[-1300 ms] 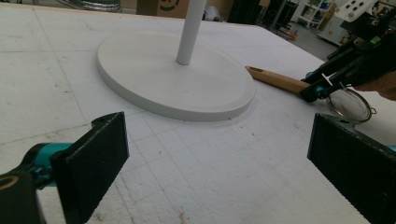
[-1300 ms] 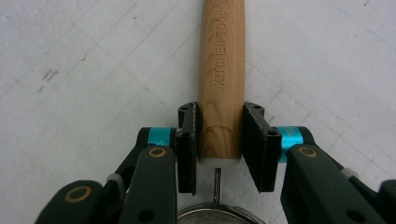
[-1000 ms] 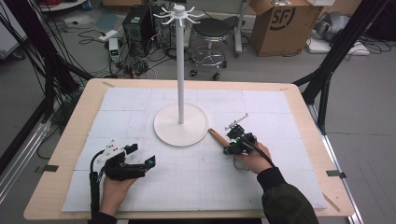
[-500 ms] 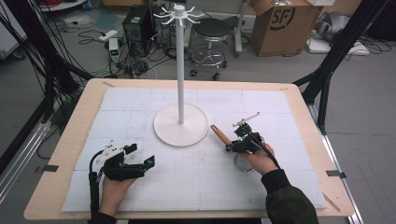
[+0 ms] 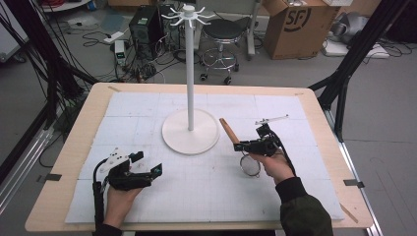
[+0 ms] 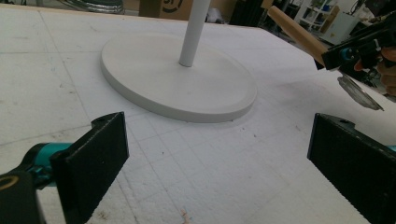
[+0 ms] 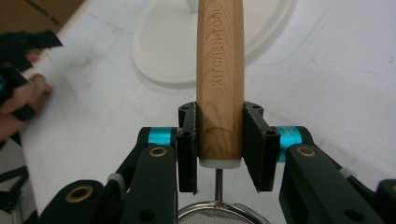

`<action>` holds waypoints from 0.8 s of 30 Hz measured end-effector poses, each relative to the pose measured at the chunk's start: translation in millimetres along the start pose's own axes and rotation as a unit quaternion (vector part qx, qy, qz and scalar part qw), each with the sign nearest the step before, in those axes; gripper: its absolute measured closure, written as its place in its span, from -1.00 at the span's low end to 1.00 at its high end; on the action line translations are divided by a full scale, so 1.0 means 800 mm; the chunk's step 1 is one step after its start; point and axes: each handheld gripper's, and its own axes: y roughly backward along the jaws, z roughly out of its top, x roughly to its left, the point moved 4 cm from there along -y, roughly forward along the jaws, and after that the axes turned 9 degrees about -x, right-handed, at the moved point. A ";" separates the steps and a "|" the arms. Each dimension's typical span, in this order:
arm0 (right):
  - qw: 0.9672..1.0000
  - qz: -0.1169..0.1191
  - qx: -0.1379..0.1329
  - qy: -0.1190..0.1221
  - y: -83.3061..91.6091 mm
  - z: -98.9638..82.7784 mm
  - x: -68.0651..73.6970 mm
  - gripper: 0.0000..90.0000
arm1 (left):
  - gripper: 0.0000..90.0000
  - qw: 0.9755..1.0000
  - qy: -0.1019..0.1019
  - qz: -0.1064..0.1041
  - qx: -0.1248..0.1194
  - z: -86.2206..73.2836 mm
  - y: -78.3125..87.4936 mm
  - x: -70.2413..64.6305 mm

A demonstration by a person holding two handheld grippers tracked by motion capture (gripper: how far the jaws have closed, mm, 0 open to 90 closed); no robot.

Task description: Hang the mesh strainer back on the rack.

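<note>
A strainer with a wooden handle and a round mesh bowl is held off the white mat. My right gripper is shut on the handle just above the metal neck. Its own view has the handle, stamped "KITCHEN TOOL", clamped between both pads, with the mesh rim below. My left gripper rests on the mat at the front left, open, its jaws wide apart with nothing between them. A white hook stand rises from a round base at mid table.
A white mat covers the wooden table. The stand's hooks sit high above the far half. Beyond the far edge are a stool, a cardboard box, a computer case and floor cables. Black frame legs flank the table.
My right gripper has lifted the strainer a little and drifted right; the handle's free end now points higher and farther away. The left gripper has stayed put.
</note>
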 end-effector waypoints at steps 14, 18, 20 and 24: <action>0.990 0.066 -0.126 -0.017 0.008 0.026 0.019 0.53 | -0.87 1.000 0.000 -0.002 -0.003 0.001 0.000 0.000; 0.986 0.079 -0.144 -0.017 0.009 0.031 0.024 0.53 | -0.87 1.000 0.001 -0.004 -0.003 0.001 0.001 0.000; 0.984 0.085 -0.152 -0.021 0.010 0.035 0.027 0.53 | -0.87 1.000 0.002 -0.005 -0.004 0.001 0.001 0.000; 0.980 0.091 -0.179 -0.015 0.013 0.043 0.035 0.53 | -0.87 1.000 0.009 -0.004 -0.003 0.001 0.001 0.000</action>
